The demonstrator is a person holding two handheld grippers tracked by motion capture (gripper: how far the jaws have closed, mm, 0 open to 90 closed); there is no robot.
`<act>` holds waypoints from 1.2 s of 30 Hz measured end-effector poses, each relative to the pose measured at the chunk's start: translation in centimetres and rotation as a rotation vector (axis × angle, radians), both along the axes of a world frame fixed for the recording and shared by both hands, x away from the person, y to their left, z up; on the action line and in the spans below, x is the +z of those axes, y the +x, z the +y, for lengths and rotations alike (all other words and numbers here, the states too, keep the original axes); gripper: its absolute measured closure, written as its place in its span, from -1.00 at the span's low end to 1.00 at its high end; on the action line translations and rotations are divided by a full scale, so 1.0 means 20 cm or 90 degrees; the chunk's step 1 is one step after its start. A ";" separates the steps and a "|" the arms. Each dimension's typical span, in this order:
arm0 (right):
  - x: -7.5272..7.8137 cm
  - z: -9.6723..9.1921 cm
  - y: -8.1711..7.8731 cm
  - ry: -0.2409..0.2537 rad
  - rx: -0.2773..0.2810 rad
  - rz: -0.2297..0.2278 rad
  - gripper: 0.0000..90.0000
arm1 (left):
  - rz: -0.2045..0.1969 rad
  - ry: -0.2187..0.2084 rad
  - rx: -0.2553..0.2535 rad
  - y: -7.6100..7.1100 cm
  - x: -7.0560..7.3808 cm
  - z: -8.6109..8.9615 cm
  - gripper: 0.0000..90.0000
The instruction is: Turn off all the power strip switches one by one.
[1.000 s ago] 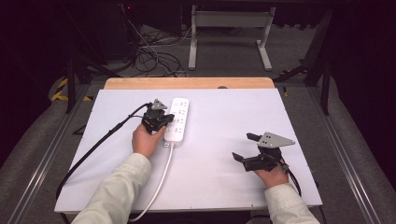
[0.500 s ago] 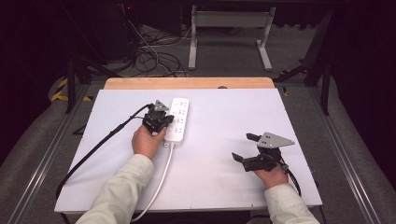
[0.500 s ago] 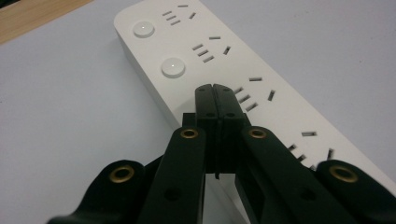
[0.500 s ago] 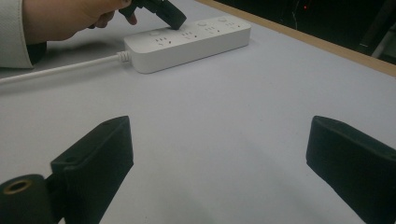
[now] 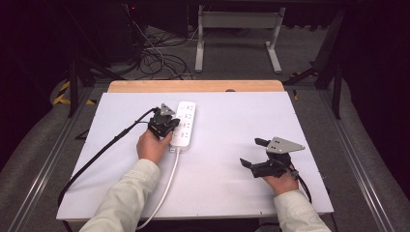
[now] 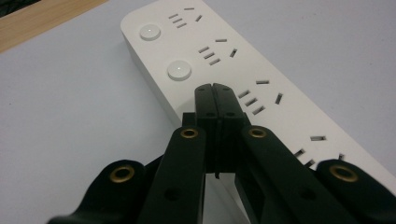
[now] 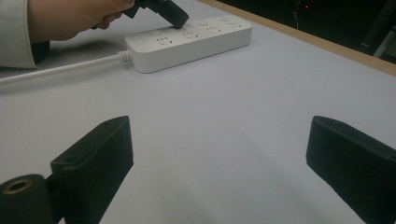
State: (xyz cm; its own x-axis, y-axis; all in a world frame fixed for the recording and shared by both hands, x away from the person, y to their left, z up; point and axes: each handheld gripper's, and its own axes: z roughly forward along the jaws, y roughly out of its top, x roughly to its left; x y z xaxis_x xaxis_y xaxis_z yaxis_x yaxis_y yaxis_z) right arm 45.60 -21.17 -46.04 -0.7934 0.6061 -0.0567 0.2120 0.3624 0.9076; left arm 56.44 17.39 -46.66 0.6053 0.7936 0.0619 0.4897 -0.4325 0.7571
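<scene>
Power strip lies white toward the table's far edge, unmoved, left gripper still pressing closed jaws beside its button, while right gripper waits wide apart, well nearer the person.

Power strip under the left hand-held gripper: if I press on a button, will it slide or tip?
The power strip lies flat, long and low on the table, so tipping seems unlikely. Its smooth white casing may skid sideways on the smooth sheet. The floppy cord probably offers little restraint. The left hand-held gripper is shut above it.

Smooth white plastic power strip on matt table.
</scene>
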 end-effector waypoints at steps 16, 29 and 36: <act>-0.01 -0.01 0.01 -0.002 -0.002 0.006 -0.82 | 0.007 -0.134 -0.026 0.04 0.11 0.06 1.00; -0.01 -0.01 0.00 0.002 -0.002 0.007 -0.82 | -0.014 -0.048 -0.052 0.14 0.17 0.02 1.00; 0.00 -0.02 -0.01 0.004 -0.008 0.006 -0.82 | 0.019 -0.041 -0.032 0.21 0.12 0.03 1.00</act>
